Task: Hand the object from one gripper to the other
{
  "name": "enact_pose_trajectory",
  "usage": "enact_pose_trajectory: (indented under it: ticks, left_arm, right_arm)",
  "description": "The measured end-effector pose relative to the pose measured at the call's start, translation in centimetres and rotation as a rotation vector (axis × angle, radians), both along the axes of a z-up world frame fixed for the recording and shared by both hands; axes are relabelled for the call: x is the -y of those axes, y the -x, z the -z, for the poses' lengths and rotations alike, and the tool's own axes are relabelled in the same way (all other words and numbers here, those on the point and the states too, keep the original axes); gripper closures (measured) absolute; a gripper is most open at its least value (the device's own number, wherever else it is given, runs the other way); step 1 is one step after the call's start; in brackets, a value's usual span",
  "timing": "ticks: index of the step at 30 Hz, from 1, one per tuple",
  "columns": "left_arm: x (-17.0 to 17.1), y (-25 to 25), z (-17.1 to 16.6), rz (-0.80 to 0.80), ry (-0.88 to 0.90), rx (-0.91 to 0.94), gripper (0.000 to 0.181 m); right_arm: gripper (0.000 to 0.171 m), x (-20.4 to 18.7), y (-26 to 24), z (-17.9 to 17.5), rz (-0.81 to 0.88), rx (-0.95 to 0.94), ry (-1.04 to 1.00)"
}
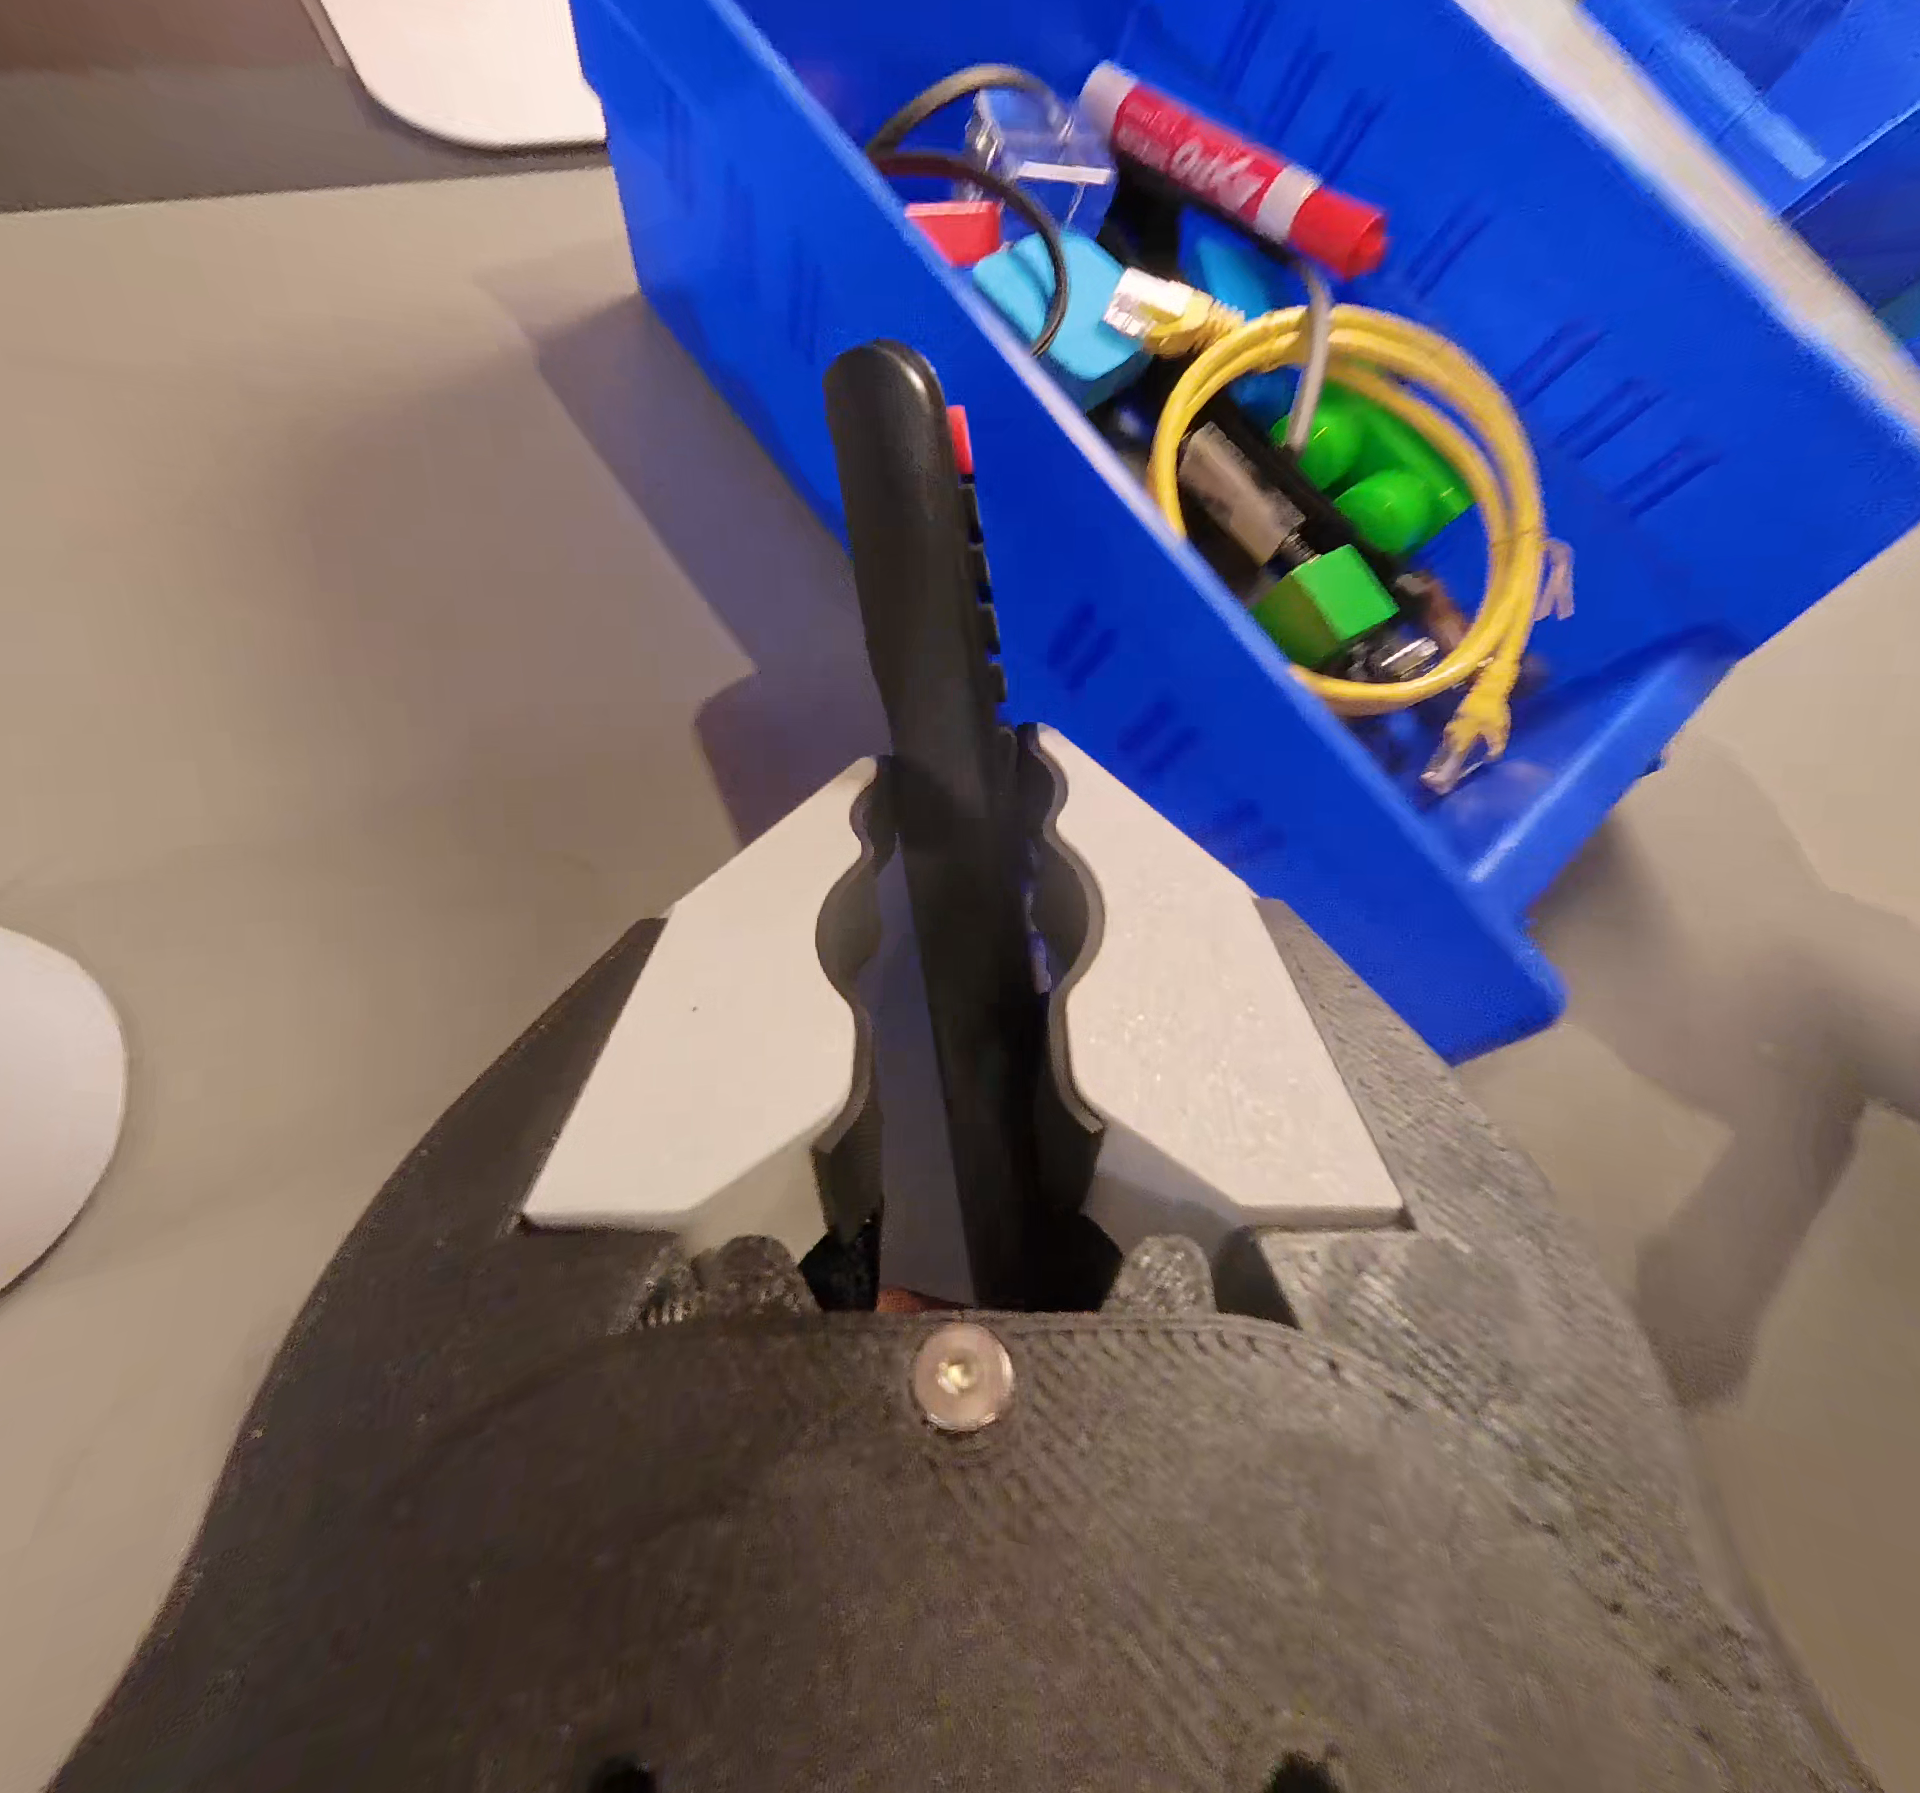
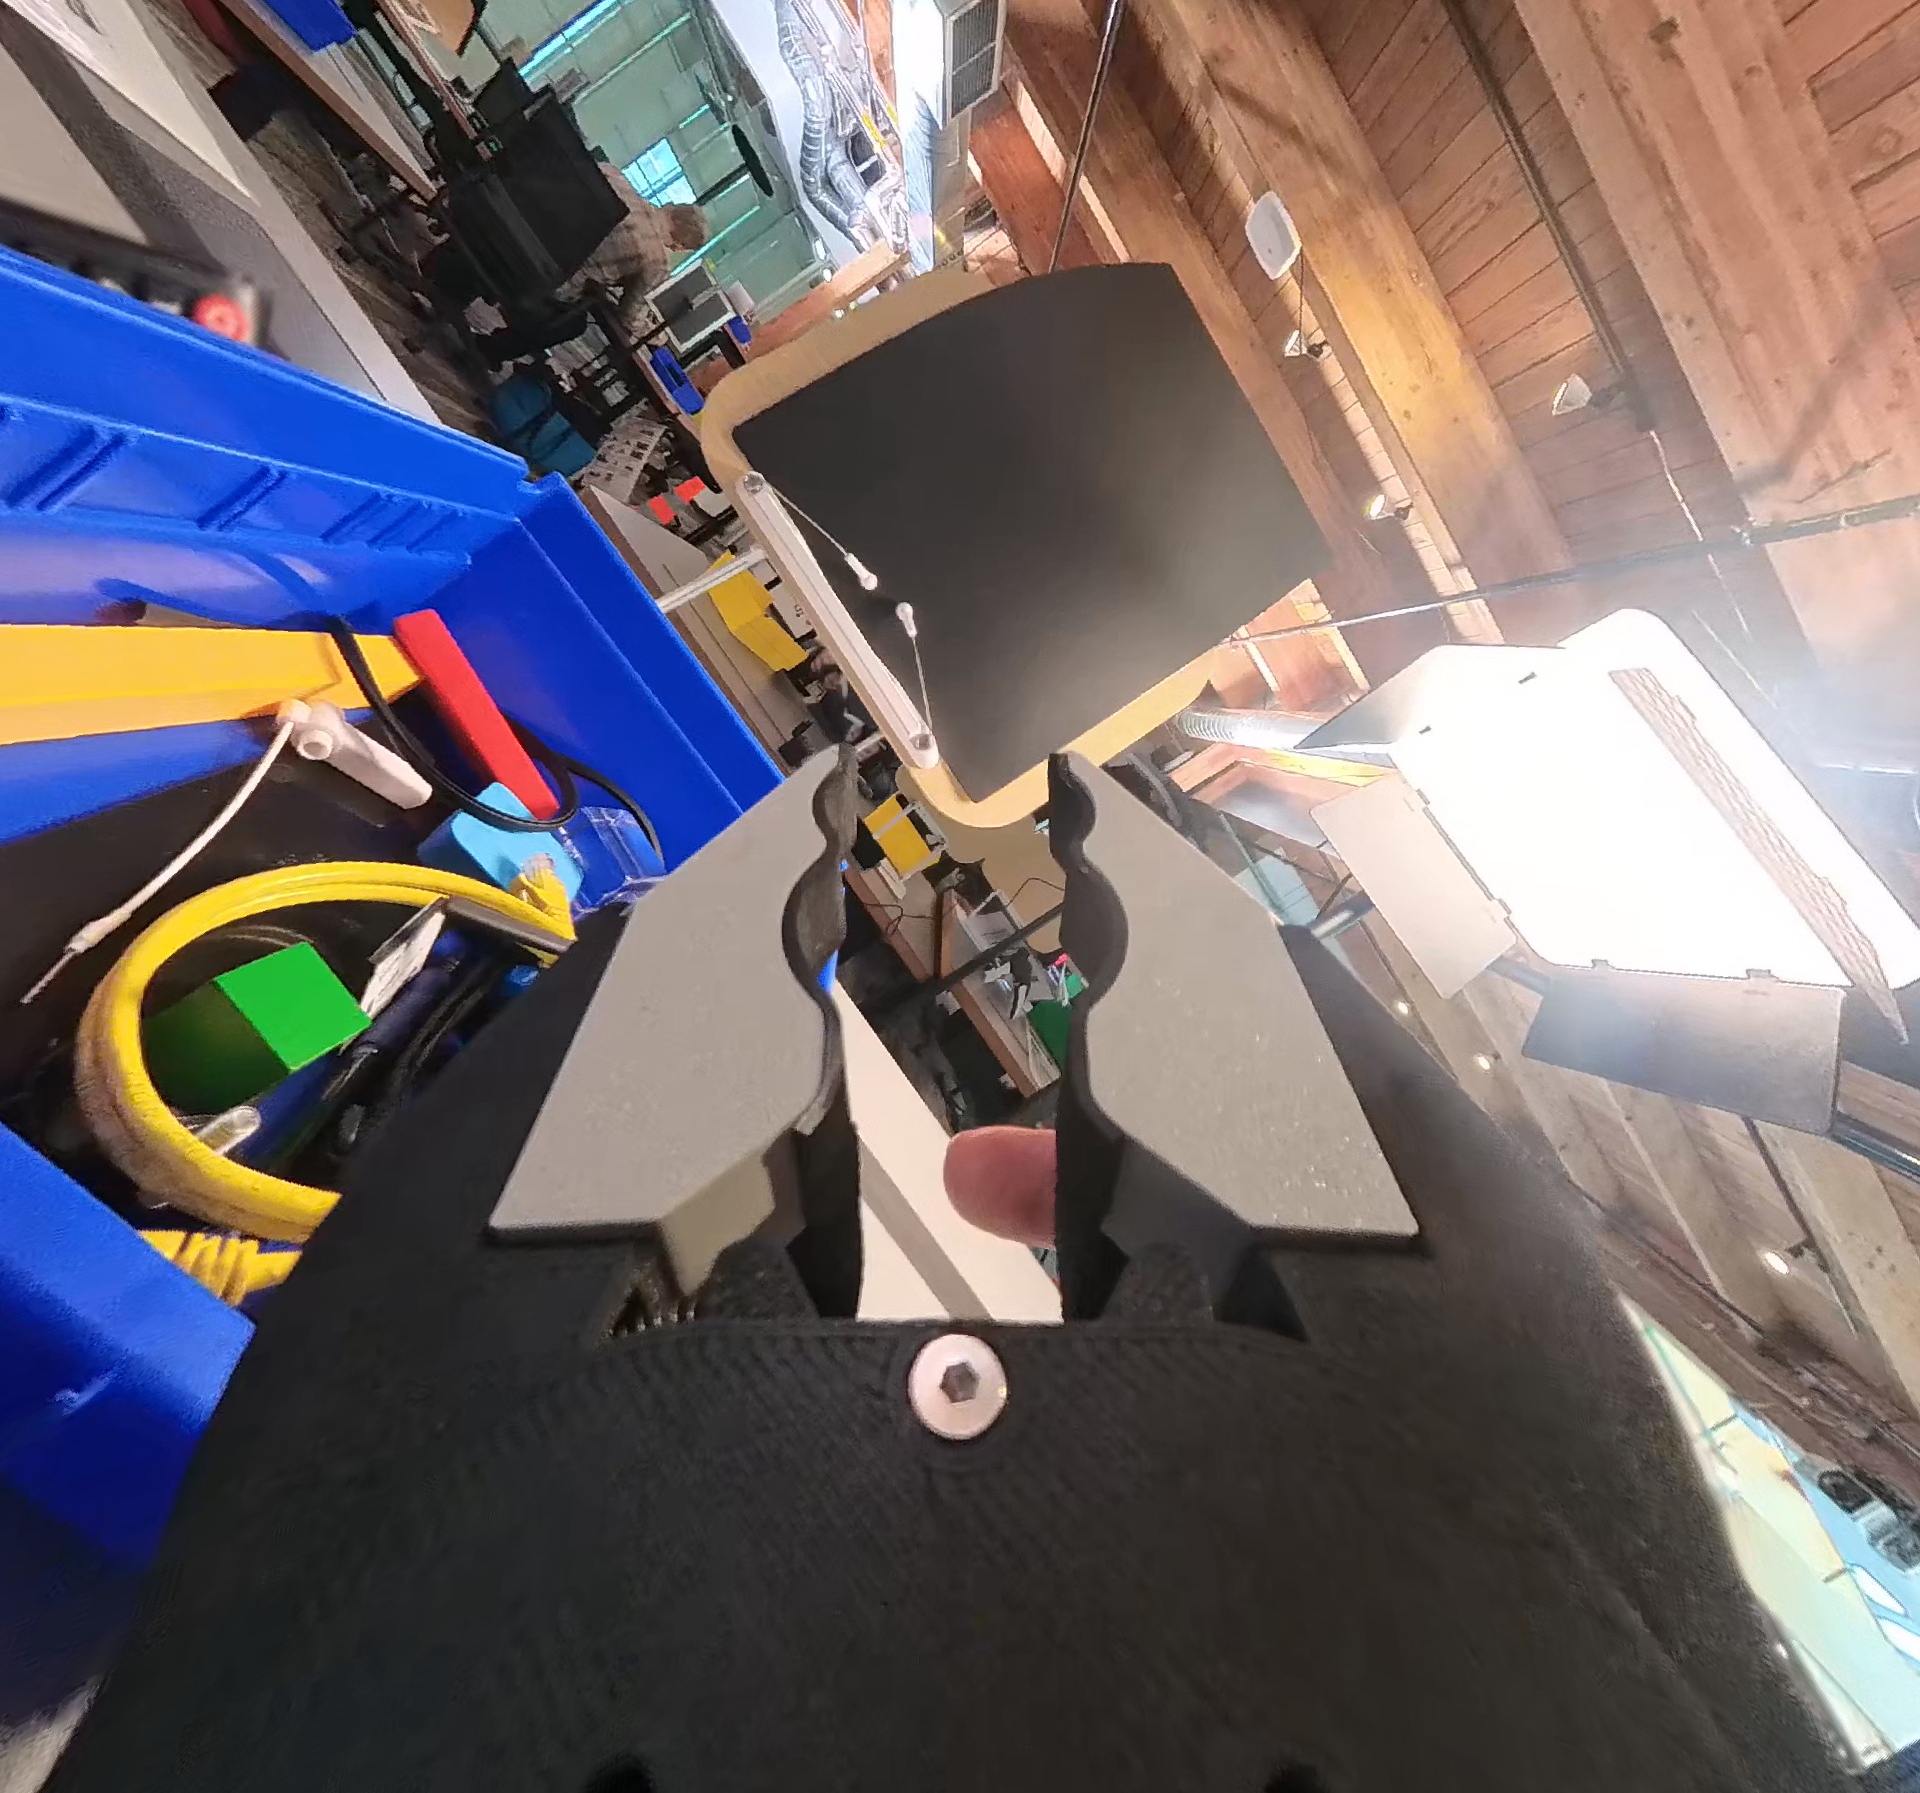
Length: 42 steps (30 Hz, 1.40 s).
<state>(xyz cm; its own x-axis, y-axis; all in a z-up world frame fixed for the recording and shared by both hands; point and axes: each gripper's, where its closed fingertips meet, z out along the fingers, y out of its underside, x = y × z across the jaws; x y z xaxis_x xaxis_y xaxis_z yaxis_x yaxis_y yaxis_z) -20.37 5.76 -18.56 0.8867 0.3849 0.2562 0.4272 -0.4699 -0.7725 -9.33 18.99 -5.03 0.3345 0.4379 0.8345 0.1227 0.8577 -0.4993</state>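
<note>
Left gripper (image 1: 961, 787) clamped on slim black plastic remote (image 1: 935, 704), probably a remote, sticking up beside blue plastic bin (image 1: 790, 289). Right gripper (image 2: 951, 787) jaws parted, holding nothing, tilted toward ceiling.

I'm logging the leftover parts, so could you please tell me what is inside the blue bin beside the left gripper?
The blue bin holds a coiled yellow cable, red marker, green blocks, light-blue pieces and black wire. Anything beneath them is covered.
</note>
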Motion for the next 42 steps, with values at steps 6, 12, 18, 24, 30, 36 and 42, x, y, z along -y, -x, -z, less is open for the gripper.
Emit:
enact_pose_trajectory:
  ticks: [6, 12, 18, 24, 30, 36, 42]
  left_arm:
    - [0.5, 0.2, 2.6, 0.016, 0.193, -0.108, 0.157]
    - [0.9, 0.3, 3.1, 0.014, 0.256, -0.163, 0.154]
    - [1.0, 0.2, 3.2, 0.017, 0.289, -0.191, 0.145]
    - [1.0, 0.4, 1.8, -0.001, 0.248, -0.224, 0.126]
    - [0.9, 1.5, -1.1, -0.075, 0.155, -0.316, 0.119]
    - [0.6, 2.2, -7.2, -0.153, -0.082, -0.516, 0.114]
    - [-0.3, -0.6, -12.4, -0.106, -0.320, -0.686, 0.116]
  right_arm:
    - [0.133, -1.4, 0.0, 0.3, 0.021, 0.030, 0.031]
    - [0.133, -3.1, 0.3, 1.7, 0.036, 0.108, 0.070]
    - [0.133, -4.5, 0.1, 2.0, 0.042, 0.110, 0.110]
    - [0.134, -5.9, -0.5, 1.2, 0.007, 0.066, 0.224]
    - [0.135, -9.4, -1.3, 1.2, -0.009, 0.018, 0.455]
    - [0.135, -13.6, -1.8, 3.3, -0.024, 0.008, 0.699]
    - [0.136, -15.6, -1.7, 5.7, -0.024, 0.035, 0.735]
